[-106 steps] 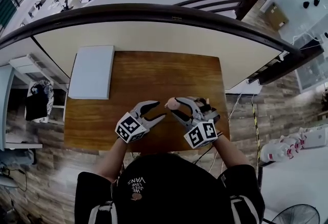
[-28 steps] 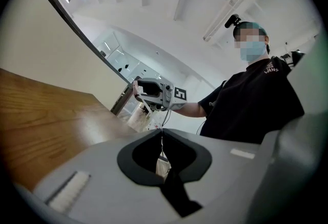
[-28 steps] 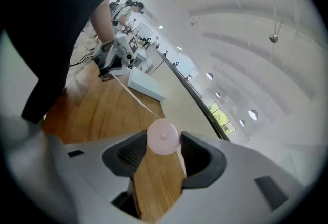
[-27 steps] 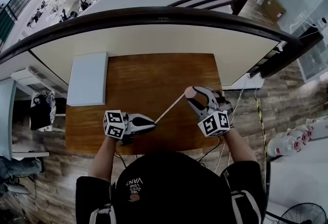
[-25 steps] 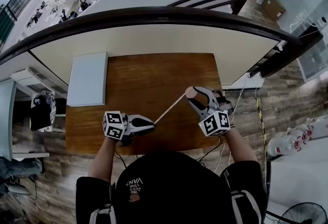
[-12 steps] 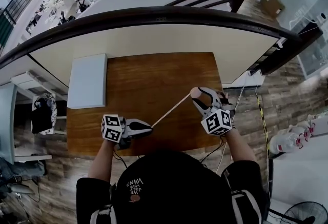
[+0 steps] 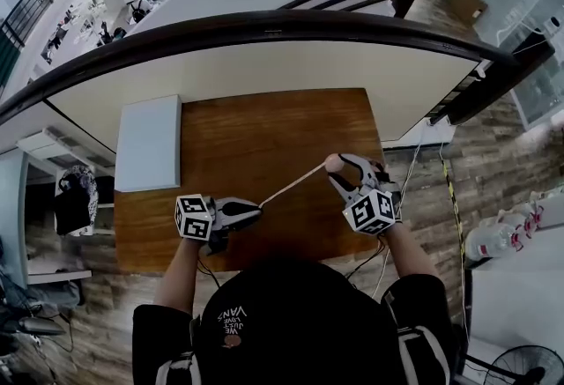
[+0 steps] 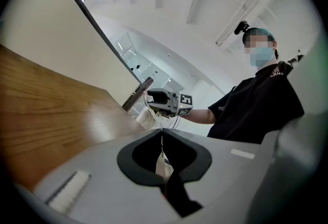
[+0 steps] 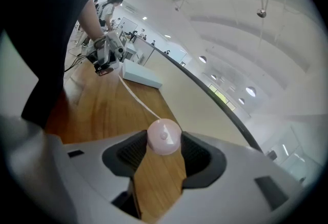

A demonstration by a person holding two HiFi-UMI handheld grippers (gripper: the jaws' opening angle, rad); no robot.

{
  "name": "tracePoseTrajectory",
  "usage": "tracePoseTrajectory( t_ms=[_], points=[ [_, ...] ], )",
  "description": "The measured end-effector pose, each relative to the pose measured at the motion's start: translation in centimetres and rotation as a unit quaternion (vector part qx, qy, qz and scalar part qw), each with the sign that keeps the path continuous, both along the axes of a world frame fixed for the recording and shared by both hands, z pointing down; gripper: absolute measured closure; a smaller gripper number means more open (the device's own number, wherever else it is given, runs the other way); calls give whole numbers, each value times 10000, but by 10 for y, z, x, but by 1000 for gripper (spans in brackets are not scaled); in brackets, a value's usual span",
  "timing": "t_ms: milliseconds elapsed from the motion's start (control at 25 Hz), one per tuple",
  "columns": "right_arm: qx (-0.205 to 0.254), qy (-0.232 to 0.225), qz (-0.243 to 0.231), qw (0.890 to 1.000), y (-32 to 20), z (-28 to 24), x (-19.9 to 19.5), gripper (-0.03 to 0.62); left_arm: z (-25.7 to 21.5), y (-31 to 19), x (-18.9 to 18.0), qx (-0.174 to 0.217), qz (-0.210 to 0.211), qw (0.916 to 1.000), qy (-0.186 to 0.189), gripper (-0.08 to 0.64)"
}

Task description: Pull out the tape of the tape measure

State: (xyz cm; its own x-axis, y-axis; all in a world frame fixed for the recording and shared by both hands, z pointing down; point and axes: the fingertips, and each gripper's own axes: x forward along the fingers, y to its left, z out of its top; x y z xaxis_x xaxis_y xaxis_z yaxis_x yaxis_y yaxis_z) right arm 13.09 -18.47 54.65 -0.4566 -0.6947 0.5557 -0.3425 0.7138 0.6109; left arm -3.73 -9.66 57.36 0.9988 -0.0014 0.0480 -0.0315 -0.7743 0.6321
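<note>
a white flat panel (image 7: 150, 144) lies at the left edge of the wooden table (image 7: 256, 123). the left gripper (image 7: 256, 212) is clamped tight on the free end of the tape (image 7: 291, 183). the pale strip runs straight above the tabletop, rightward to the round pink tape measure (image 7: 334, 164), pinched between the jaws of the right gripper (image 7: 338, 170).

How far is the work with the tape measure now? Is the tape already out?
Done: a length of tape is out, stretched over the wooden table. In hand: the left gripper is shut on its end, the right gripper on the round pink tape measure. Left: perhaps more pulling; how much tape remains inside cannot be seen.
</note>
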Motion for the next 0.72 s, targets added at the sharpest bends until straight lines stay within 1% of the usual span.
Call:
tracePoseTrajectory(
  t_ms=[120,240,400,520,720],
  points=[
    [-119,-13,99,9999,-2,10,3,374,7,-18,-5,-98,-342,9993,-97,543],
    [-289,-77,189,9994,-6,23,3,374,18,-40,-12,-191,-714,9969,-280,543],
    [-553,-135,264,9980,-15,43,1,374,35,-65,-19,-391,-925,9932,-586,543],
    [-795,-152,304,9963,-24,60,0,374,51,-86,-23,-560,-1137,9882,-862,541],
    [-1166,-251,412,9920,-40,89,-5,374,80,-121,-30,-848,-1490,9769,-1274,541]
  ],
)
